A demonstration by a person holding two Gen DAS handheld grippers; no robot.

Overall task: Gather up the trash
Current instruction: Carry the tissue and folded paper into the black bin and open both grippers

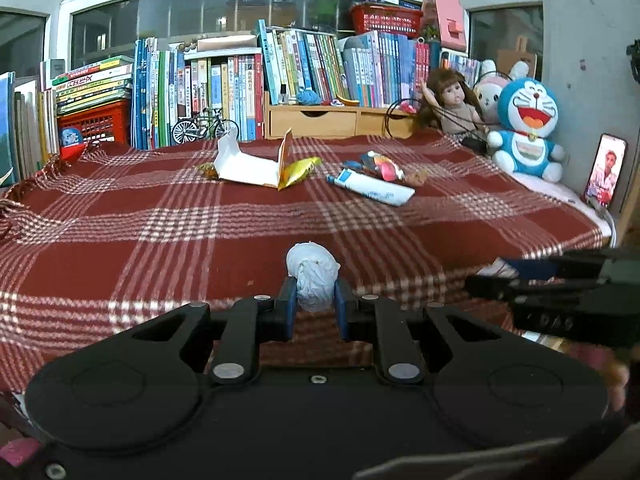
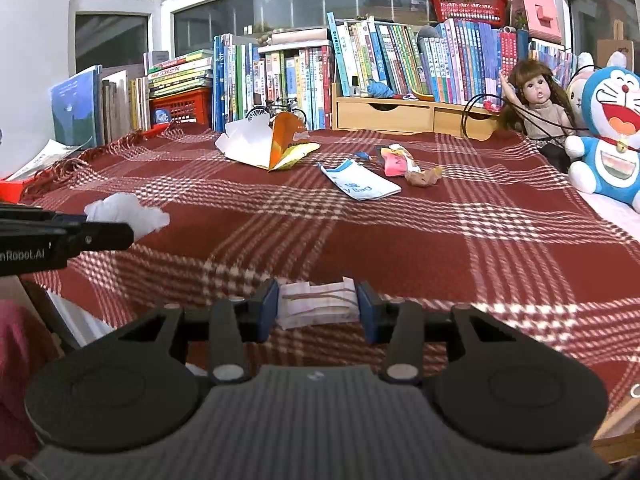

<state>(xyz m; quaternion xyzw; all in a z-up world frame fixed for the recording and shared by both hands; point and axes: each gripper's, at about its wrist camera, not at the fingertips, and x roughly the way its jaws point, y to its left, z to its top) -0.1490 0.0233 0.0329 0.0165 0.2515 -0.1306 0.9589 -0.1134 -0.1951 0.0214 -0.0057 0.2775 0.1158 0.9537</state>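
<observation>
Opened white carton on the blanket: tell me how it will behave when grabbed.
The opened carton is probably light and flimsy: its thin flaps stand splayed. It would likely crumple or fold between the jaws. A push would probably slide it across the blanket, not roll it.

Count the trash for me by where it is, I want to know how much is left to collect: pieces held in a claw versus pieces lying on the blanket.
Held in a claw: 2 (white crumpled wad in the left claw, flat folded packet in the right claw)
Lying on the blanket: 6 (opened carton, gold wrapper, small gold scrap, white-blue pouch, colourful wrapper, brown scrap)
Total: 8
</observation>
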